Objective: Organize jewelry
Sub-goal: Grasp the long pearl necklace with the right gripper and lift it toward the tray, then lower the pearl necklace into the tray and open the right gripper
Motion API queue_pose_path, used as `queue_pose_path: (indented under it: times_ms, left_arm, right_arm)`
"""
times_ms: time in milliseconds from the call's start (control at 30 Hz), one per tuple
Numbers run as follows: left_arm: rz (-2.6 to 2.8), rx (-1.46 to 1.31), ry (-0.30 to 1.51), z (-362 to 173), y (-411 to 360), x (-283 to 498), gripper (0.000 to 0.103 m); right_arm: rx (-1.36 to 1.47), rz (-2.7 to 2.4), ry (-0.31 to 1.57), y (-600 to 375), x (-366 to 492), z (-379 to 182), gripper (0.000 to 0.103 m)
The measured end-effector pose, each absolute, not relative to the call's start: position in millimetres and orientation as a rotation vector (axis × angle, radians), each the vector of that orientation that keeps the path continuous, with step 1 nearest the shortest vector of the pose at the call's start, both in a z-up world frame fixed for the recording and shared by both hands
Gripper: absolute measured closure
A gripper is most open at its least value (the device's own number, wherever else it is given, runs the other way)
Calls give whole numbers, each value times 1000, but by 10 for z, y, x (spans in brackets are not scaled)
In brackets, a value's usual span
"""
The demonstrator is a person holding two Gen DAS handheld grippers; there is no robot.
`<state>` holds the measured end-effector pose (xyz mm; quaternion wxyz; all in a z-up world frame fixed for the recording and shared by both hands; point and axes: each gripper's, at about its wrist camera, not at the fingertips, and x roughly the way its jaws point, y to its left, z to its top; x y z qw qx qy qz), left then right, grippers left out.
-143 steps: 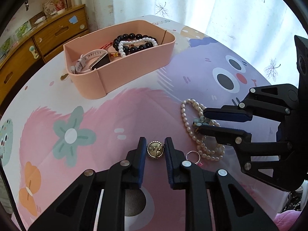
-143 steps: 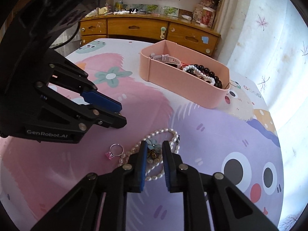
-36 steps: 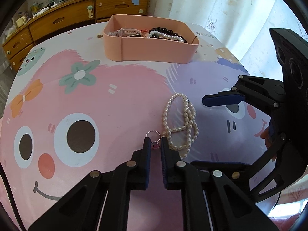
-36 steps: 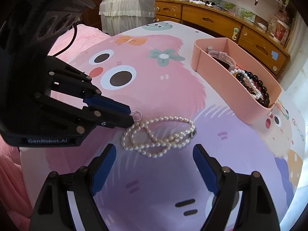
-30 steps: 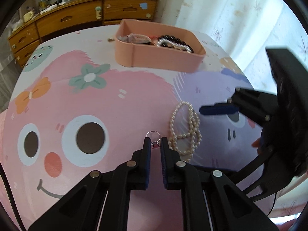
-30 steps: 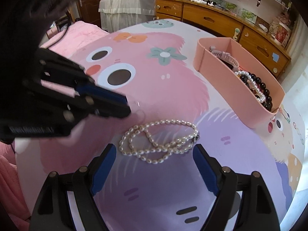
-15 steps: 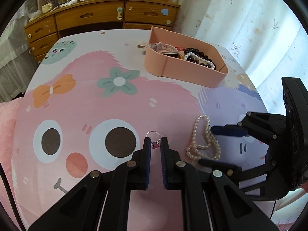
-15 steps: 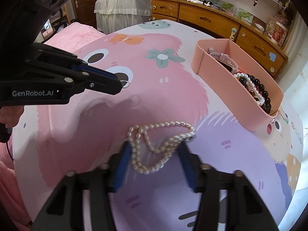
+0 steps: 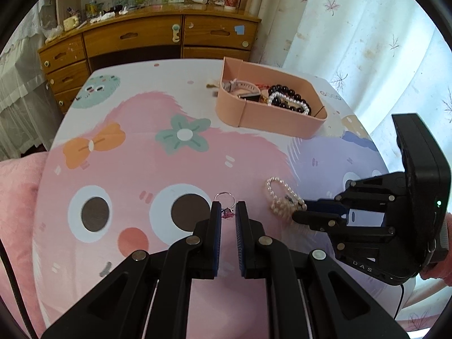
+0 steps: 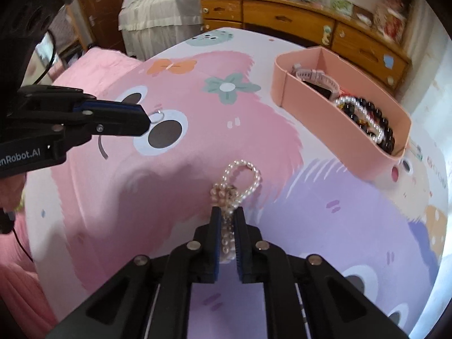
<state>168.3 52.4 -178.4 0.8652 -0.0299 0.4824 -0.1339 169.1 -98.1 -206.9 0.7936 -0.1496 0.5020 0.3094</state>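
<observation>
A thin silver ring with a small pink stone (image 9: 225, 205) is pinched by its stone end between the closed pads of the left gripper (image 9: 225, 218), so the band is left poking out ahead of the tips, clear of the cartoon-printed worktop (image 9: 135, 175). At about three o'clock from it, the right gripper (image 10: 226, 226) is seen with its jaws closing on the bunched strands of a white pearl necklace (image 10: 236, 186); the beads are already squeezed between the pads, and one loop is left trailing forward on the cloth. The bunch seems to be taken at its gathered middle so that all strands come up together. Towards one o'clock, well apart, stands the pink oblong plastic tray (image 9: 282, 123): a pale pink strap watch (image 9: 240, 86) lies in its smaller compartment, a dark bead bracelet (image 9: 288, 100) and a white pearl bracelet (image 9: 285, 102) in the larger.
</observation>
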Motion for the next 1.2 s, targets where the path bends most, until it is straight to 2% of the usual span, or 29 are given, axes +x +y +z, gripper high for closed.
queue_pose_path:
  times_ms: [200, 400, 867, 1200]
  left_arm:
    - [-287, -44, 984, -1611, 606, 1729, 95]
    - [-324, -4, 954, -1445, 585, 1880, 95]
    - [-393, 46, 884, -1051, 373, 2569, 95]
    - [-492, 9, 810, -797, 125, 2964, 95]
  right_arm:
    - [-297, 637, 1086, -927, 1622, -2044, 95]
    - [-234, 613, 1048, -920, 1645, -1785, 95]
    - [-192, 498, 834, -1113, 2046, -971, 95]
    - [-107, 387, 705, -1351, 2422, -658, 95]
